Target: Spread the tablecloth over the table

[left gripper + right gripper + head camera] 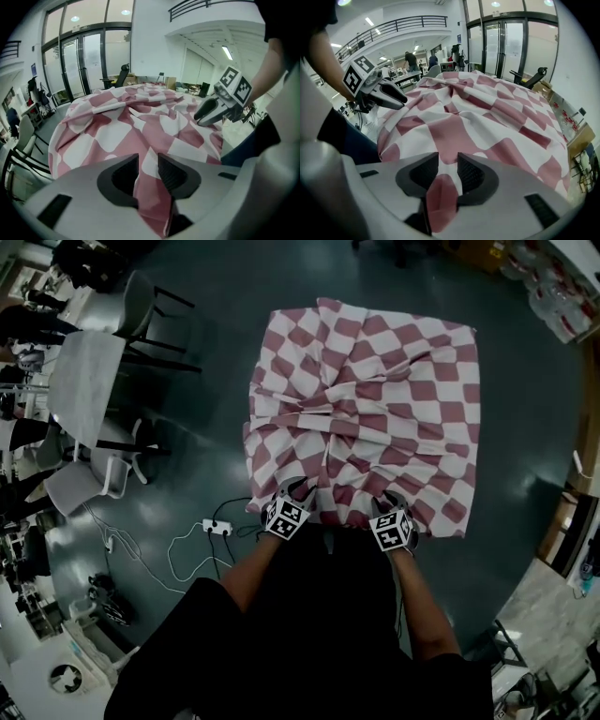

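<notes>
Covering table: tablecloth (375, 399), red-and-white check; draped over the whole top, table beneath fully hidden; hanging down at the near edge and left side.
Cloth surface: rumpled; ridges and folds bunched across the middle, running from centre toward the near edge; far right part flatter.
Left gripper (148, 165): at the near edge of the cloth, left of centre; angled downward; jaws parted, a fold of cloth lying in the gap, not pinched.
Right gripper (447, 165): at the same near edge, right of centre; angled downward; jaws parted likewise, a red-checked fold hanging through the gap, pads not pressing on it.
Spacing: side by side, near each other, not touching; marker cubes (286, 518) facing up in head view.
Forearms (253, 568): bare, reaching forward from dark sleeves to both grippers.
Floor (216, 409): dark, glossy; white power strip (217, 527) with cables (150, 563) just left of the cloth's near corner.
Surroundings: white table (86, 381) and chairs (141, 306) well apart at left; glass doors (506, 47) beyond the cloth in the right gripper view.
</notes>
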A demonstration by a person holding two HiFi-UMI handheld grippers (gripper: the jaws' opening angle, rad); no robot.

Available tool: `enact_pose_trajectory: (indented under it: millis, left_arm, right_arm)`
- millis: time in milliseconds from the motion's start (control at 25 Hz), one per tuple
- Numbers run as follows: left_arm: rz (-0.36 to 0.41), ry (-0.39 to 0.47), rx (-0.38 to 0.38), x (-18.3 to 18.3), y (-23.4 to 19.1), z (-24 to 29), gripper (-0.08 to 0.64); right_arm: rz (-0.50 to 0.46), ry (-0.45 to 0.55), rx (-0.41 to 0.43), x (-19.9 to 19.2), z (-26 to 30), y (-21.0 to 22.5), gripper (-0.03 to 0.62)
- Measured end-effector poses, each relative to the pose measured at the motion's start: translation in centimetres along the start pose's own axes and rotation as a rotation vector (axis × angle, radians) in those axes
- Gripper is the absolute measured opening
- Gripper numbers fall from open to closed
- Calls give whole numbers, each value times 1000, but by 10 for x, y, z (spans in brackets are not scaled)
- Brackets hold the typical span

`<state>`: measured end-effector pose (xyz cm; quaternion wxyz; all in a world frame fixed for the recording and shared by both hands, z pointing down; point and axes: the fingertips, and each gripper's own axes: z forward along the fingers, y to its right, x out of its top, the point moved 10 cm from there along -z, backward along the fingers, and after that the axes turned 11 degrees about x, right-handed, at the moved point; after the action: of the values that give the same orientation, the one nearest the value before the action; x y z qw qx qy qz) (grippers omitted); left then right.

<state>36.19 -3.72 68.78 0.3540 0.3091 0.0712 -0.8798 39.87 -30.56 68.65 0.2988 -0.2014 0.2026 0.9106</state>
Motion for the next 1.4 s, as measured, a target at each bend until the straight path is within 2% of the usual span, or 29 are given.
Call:
enact_pose_trajectory:
  millis: [40,120,200,280,440,680,800,880,960,1040,1120,1200,1320,1400]
  left_arm:
    - [-4,-12,-14,-4,1,3,126]
    - [-68,-22,-58,-13,-1,7,140]
    - [-162,8,-112,-22,-7,5,155]
    - [-196,35,-158,-30,-14,2,155]
    - [-185,17,-236,-43,-27,-12,155]
    - [-167,11,-278,-81,-45,-41,147]
    - [-174,-23,-312,-99,-51,-51,147]
    - [-181,-51,-332,-106,-51,-58,149]
    - [-187,-44,-341,-101,-49,-63,153]
    - [-185,3,-342,-85,-48,-61,153]
    - [-182,50,-347,-62,-46,-52,153]
    - [-170,77,-353,-41,-43,-40,153]
    - [-113,74,-335,-27,-38,-20,153]
    - [-100,23,-346,-30,-35,-11,153]
  right_arm:
    - [0,-3,-5,0,2,-1,143]
    - [-5,0,-16,-1,4,-2,143]
    - [-1,3,-21,-6,1,-2,143]
    - [18,10,-27,-15,-6,-1,141]
    - [62,15,-55,-42,-22,1,133]
    - [131,-11,-102,-75,-42,-5,130]
    - [170,-36,-127,-87,-48,-6,130]
    - [190,-53,-110,-91,-52,-8,132]
    - [176,-13,-83,-87,-61,-9,135]
    - [152,70,-76,-79,-70,-4,133]
    - [177,152,-58,-63,-74,6,127]
    - [206,192,-51,-49,-70,20,127]
    - [194,134,-50,-37,-50,42,127]
    - [154,59,-36,-40,-39,53,127]
